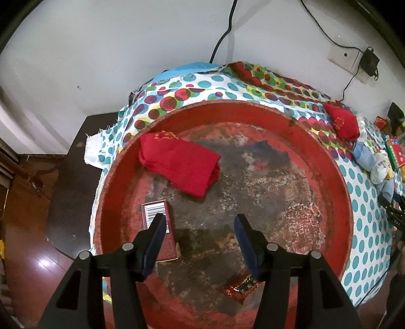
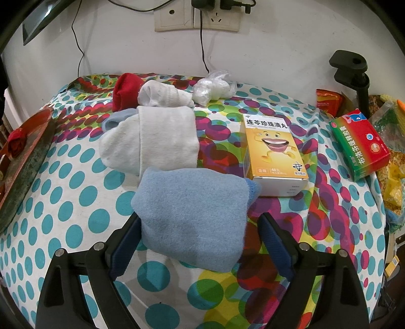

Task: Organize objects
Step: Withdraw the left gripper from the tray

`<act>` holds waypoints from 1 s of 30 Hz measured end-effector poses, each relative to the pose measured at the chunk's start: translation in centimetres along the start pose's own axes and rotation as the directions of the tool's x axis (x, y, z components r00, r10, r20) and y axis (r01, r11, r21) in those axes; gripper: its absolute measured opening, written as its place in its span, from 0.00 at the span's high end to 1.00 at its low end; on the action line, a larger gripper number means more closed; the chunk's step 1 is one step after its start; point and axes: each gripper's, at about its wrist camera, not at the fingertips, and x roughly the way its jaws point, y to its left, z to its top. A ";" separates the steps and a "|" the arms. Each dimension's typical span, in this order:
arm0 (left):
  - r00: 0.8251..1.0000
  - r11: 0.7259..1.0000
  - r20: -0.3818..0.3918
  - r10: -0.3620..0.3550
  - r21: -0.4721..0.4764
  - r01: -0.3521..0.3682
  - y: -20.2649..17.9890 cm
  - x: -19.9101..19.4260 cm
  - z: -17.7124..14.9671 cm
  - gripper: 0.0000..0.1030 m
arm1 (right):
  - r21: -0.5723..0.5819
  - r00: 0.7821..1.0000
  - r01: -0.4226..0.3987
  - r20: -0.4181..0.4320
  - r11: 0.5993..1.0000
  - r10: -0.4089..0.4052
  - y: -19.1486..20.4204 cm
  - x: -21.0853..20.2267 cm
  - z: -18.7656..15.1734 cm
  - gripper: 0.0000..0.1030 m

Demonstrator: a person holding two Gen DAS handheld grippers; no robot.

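The left gripper points steeply down over a big round red metal tray with a worn, dark-stained floor. Its blue-padded jaws stand spread with nothing between them. The left finger hangs in front of a small dark-red cardboard box with a barcode that lies flat on the tray floor.

The right gripper also tilts downward, over the table. Its jaws stand wide, one on each side of a folded light-blue sock that lies on the cloth. The left pad sits right at the sock's edge; the right pad stands apart from it, so the sock is not pinched.

In the tray, a folded red sock with gold embroidery lies towards the far left, and a crinkled red-and-black snack wrapper lies near the closest rim. Beyond the blue sock lie a folded white sock, a rolled white sock, a bunched red sock and a crumpled clear plastic bag. A yellow medicine box with a cartoon mouth stands just right of the blue sock, and a red-and-green medicine box lies further right.

A white cloth with teal and multicoloured dots covers the table, and the tray rests on it. Behind is a white wall with sockets and black cables; dark glossy wooden flooring shows at the left.
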 end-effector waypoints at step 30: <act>0.977 0.991 0.185 0.103 -0.104 -0.084 -3.8 -5.0 -6.7 0.44 | 0.056 1.000 0.003 0.026 0.998 -0.004 1.2 -1.3 -0.3 0.51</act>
